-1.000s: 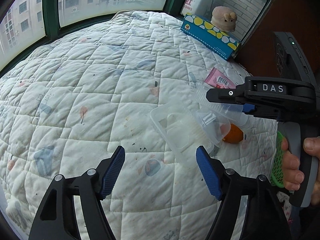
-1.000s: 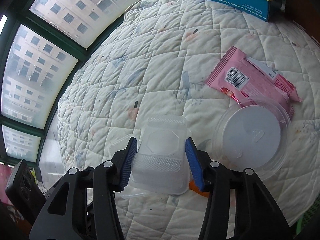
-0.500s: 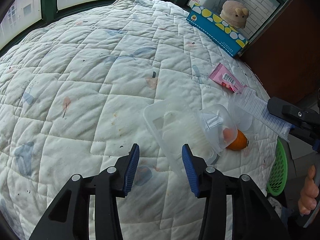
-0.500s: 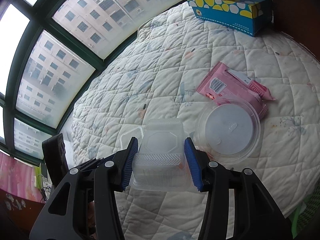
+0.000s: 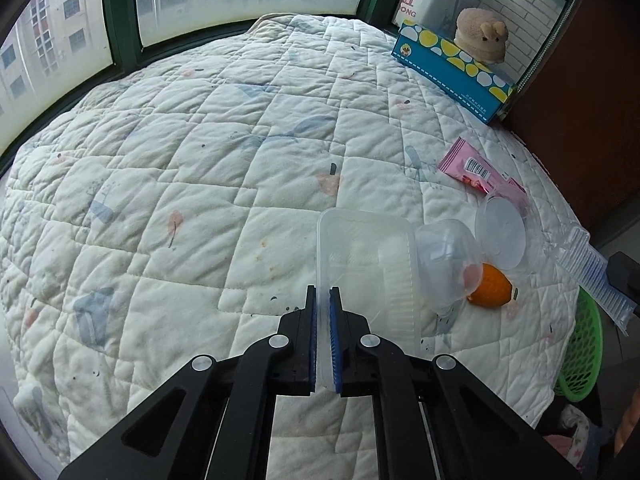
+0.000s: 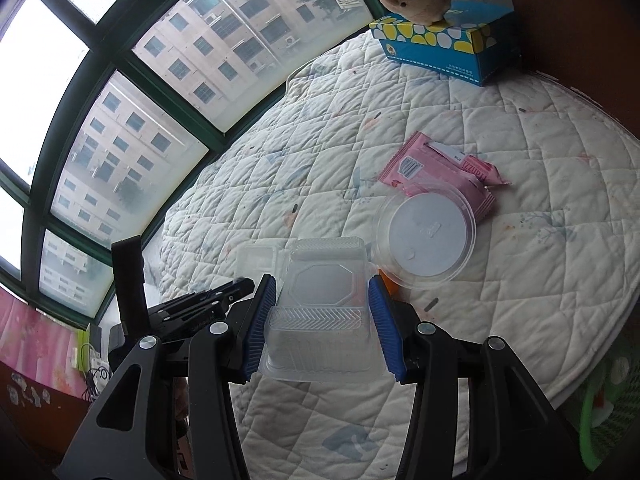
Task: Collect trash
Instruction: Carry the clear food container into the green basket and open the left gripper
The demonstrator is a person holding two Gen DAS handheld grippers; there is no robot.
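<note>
Task looks maybe halfway, prob less. Both tools have trash in them rn but nothing visibly in the bin yet, as far as the views show.

Left gripper is pinched nearly all the way down on the thin side wall of a clear rectangular tray, which sits on the quilted bed. Wall is between the pads and they're on it, so that's a grip. Tray looks empty, just see-thru plastic.

Right gripper is at a narrow-ish gap, clamped across a clear clamshell box, holding it up off the quilt. Nothing inside it that can be made out.

Left on the bed:
- round clear lid, lying flat, its far edge overlapping the pink wrapper
- pink snack wrapper, partly under that lid
- small clear dome cup lying on its side just beside the tray, something reddish in it, can't tell what
- orange thing touching the cup, fruit or peel, hard to say

Green basket sits off the bed edge on the right, low down, guessing that's the bin. Contents mostly hidden, can't tell what's in there.

Blue tissue box w/ a plush toy on top is at the far corner, prob not trash.

So two pieces in hand, about four still to go.
</note>
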